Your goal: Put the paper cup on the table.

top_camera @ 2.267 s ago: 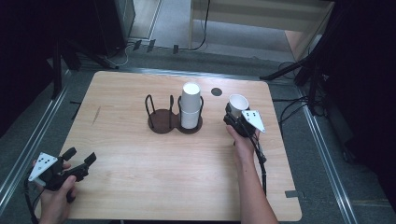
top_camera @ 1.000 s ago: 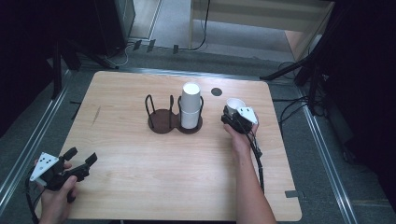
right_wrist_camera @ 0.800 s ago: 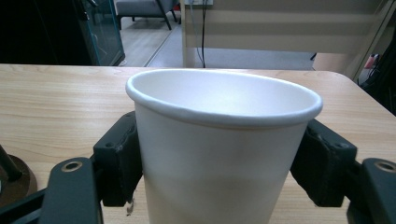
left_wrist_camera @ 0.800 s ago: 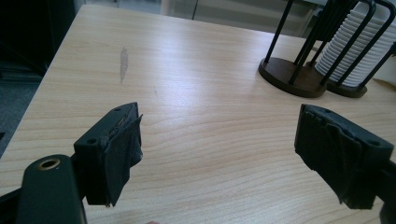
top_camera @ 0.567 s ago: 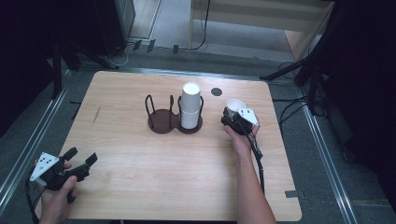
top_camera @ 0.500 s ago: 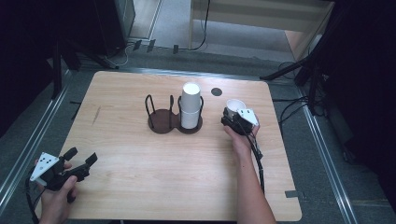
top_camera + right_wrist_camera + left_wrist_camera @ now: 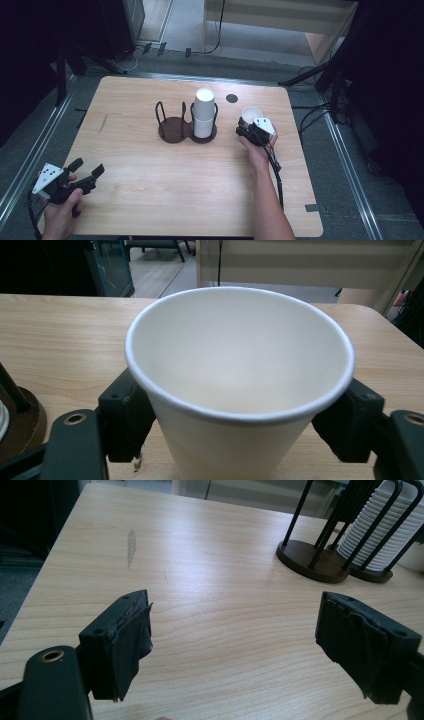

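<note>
Paper cup (image 7: 240,385) is held upright between the jaws of the right gripper (image 7: 250,131), which are closed against its two sides just under the rim, as seen in the right gripper view. Compared with a couple of seconds ago, the cup and gripper have been shifted slightly nearer the person and a touch toward the dark two-ring cup holder (image 7: 186,129); over the last half second hardly any movement is seen. In the high view the cup (image 7: 250,114) is found just right of the holder, near it but apart, above the wooden table (image 7: 150,200).

In the holder's right ring a stack of white cups (image 7: 204,113) is stood; the left ring is left empty. That small shift is judged to mean the cup is now gripped firmly and readied for carrying, probably toward the holder.

The left gripper (image 7: 80,176) is kept at the table's near left corner, its jaws spread wide with nothing between them, as it was before.
</note>
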The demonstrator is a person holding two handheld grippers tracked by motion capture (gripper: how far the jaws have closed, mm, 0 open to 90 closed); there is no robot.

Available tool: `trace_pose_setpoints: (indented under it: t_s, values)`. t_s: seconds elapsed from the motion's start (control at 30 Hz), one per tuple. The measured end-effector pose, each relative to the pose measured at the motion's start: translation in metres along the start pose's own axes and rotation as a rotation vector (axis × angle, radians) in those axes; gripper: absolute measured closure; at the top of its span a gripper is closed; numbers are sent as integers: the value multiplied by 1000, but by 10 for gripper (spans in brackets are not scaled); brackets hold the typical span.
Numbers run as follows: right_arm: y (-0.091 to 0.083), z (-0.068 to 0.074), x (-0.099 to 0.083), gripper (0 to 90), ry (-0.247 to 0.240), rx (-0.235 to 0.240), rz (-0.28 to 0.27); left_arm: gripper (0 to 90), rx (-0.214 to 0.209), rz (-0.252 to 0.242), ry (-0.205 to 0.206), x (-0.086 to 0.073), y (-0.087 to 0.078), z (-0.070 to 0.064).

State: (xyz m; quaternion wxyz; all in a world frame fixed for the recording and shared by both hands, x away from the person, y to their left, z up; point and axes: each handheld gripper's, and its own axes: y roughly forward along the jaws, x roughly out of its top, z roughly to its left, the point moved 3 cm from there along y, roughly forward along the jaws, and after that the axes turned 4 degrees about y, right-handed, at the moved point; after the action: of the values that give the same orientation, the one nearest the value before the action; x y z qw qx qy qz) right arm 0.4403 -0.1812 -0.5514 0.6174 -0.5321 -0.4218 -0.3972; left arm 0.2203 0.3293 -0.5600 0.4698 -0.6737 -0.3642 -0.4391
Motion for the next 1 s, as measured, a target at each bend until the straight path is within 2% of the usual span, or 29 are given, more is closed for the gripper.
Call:
trace_pose_setpoints:
  t_s: [0.13,0.3,0.47,0.53,0.63,1.0]
  values:
    - [0,-1,1,227,10,5,-3,154,-1,0,0,0,0,0]
    - [-1,-2,2,119,19,23,6,154,-1,1,2,0,0,0]
    - [-2,-3,1,1,49,50,49,154,-5,3,3,0,0,0]
    - [-3,-5,1,0,54,58,58,154,-5,3,4,0,1,0]
    - [-6,-7,1,0,35,64,61,154,-5,3,5,0,1,0]
    - [-23,-18,2,0,39,103,62,154,-4,4,10,0,2,0]
